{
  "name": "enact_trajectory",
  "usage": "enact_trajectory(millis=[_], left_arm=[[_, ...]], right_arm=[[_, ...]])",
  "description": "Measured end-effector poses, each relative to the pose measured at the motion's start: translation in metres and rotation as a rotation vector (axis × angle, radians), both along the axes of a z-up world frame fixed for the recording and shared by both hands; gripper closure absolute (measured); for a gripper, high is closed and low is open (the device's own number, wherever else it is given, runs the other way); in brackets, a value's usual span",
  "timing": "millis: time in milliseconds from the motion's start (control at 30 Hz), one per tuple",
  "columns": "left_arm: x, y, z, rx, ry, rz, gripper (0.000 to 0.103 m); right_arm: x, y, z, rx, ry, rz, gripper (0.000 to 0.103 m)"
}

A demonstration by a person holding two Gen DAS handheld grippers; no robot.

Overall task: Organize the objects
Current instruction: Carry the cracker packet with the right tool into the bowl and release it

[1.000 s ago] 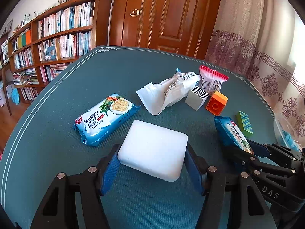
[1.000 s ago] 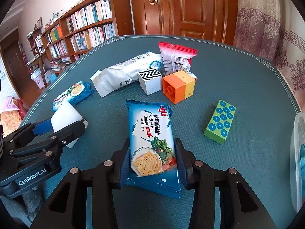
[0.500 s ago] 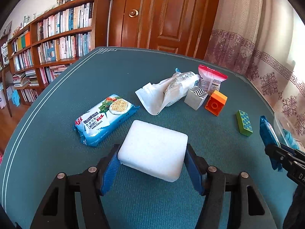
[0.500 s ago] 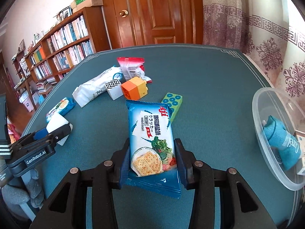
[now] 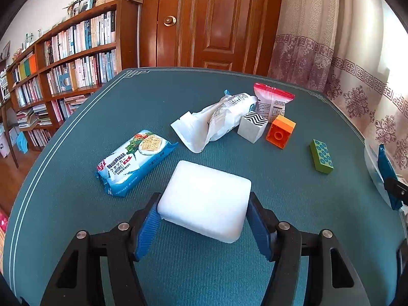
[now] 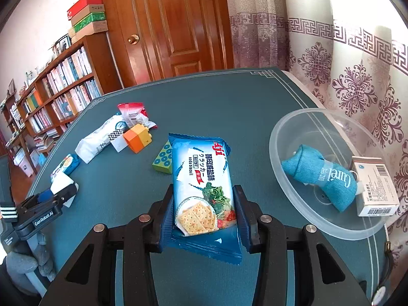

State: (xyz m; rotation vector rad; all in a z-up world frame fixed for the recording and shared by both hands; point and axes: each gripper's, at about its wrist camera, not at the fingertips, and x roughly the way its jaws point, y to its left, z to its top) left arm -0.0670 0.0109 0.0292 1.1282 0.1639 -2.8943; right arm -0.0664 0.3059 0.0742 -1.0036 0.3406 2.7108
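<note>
A glossy blue soda-biscuit packet (image 6: pixel 204 191) is clamped between the narrowly set jaws of the right gripper (image 6: pixel 202 219), held above the teal felt table (image 6: pixel 229 102) just left of the clear round plastic bowl (image 6: pixel 301 204) near the table's right edge. A soft white rectangular block (image 5: pixel 204 199) is gripped at medium width by the left gripper (image 5: pixel 202 219). Open felt is seen ahead of the bowl; a second biscuit packet (image 5: pixel 135 160), a crumpled white bag (image 5: pixel 216 119) and toy bricks (image 5: pixel 280 131) are clustered beyond.
</note>
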Motion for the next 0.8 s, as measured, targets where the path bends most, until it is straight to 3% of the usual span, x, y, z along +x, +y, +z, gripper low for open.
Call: enact_trajectory(millis=[533, 800], left_arm=[[0.005, 0.021, 0.015, 0.005, 0.011, -0.035, 0.035], [0.005, 0.034, 0.019, -0.007, 0.012, -0.059, 0.035]], right_arm=[[0.043, 0.076, 0.023, -0.011, 0.068, -0.218, 0.059], [0.045, 0.121, 0.024, 0.011, 0.058, -0.306, 0.059]])
